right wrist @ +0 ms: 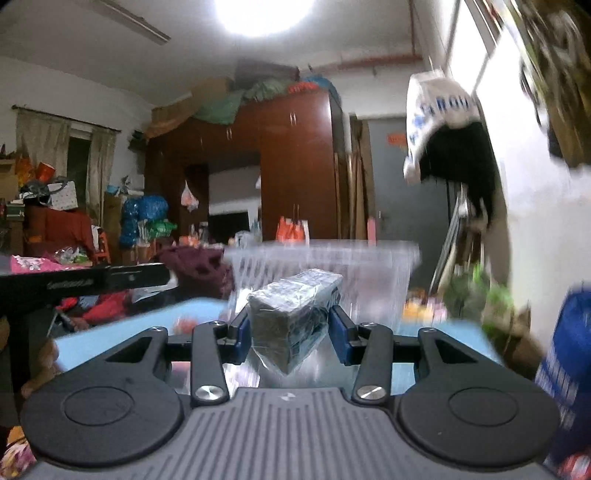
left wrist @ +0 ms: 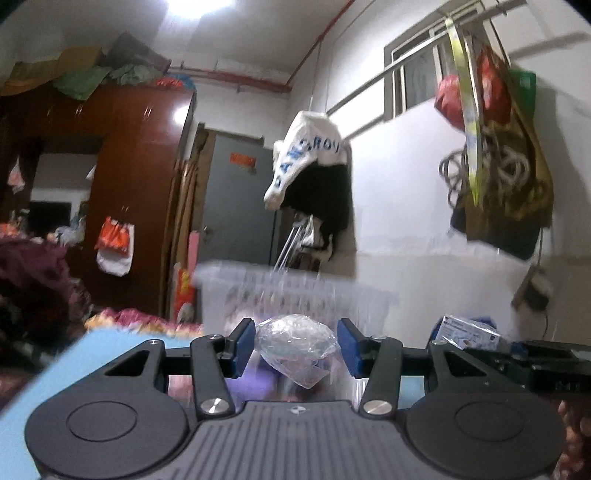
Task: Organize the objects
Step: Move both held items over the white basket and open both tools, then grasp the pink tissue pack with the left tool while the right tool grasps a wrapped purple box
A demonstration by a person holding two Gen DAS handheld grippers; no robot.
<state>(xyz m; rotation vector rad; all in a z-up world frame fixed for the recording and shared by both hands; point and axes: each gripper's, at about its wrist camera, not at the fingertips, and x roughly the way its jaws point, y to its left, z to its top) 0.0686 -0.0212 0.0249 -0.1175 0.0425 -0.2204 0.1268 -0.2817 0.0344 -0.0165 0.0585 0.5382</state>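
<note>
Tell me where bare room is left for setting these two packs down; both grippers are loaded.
Bare blue tabletop lies between the clear bin and the right gripper; more at the left gripper's left. Crowded: the boxes on the right, bedding on the left.

left hand-held gripper (left wrist: 296,347) | black linkage arms, blue pads, silver screws | right hand-held gripper (right wrist: 289,328) | same, ribbed grey base

Glaring ceiling lamp (right wrist: 264,11) overhead; dim corners; motion blur; fisheye-bent edges
</note>
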